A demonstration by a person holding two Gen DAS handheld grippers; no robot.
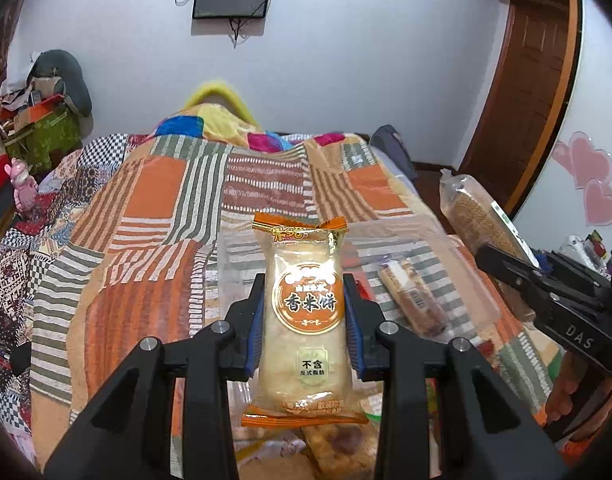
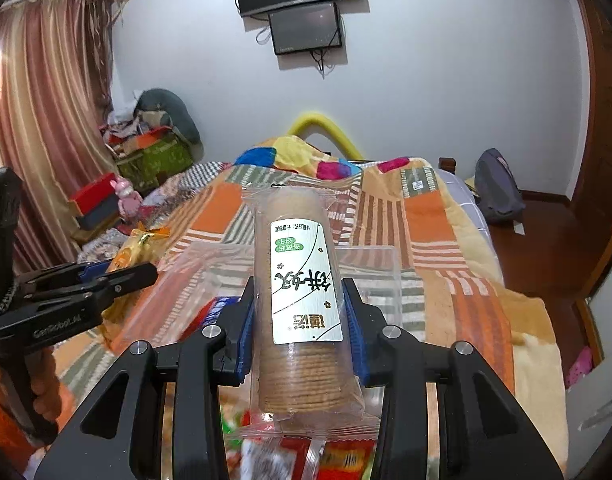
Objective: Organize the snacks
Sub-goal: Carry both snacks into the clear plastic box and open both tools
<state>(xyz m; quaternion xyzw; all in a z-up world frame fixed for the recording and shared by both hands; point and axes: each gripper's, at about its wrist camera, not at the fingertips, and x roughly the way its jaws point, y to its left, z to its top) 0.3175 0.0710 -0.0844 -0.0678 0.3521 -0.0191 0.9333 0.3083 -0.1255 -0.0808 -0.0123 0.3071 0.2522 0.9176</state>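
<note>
My left gripper [image 1: 304, 320] is shut on an orange-and-clear rice cracker packet [image 1: 304, 312], held upright above the bed. My right gripper [image 2: 300, 320] is shut on a clear sleeve of round brown biscuits [image 2: 300, 292] with a white label, also held up. The right gripper with its sleeve shows at the right of the left wrist view [image 1: 485, 220]. The left gripper with its packet shows at the left of the right wrist view [image 2: 134, 252]. A clear plastic box [image 2: 369, 264] lies on the bed beneath both, with a small snack bar [image 1: 409, 300] inside it.
A patchwork quilt [image 1: 146, 220] covers the bed. More snack packets [image 2: 274, 452] lie blurred below the grippers. A cluttered pile of boxes [image 2: 146, 152] and a pink toy [image 2: 126, 196] stand at the left. A wooden door [image 1: 525, 80] and a dark bag [image 2: 497, 188] are on the right.
</note>
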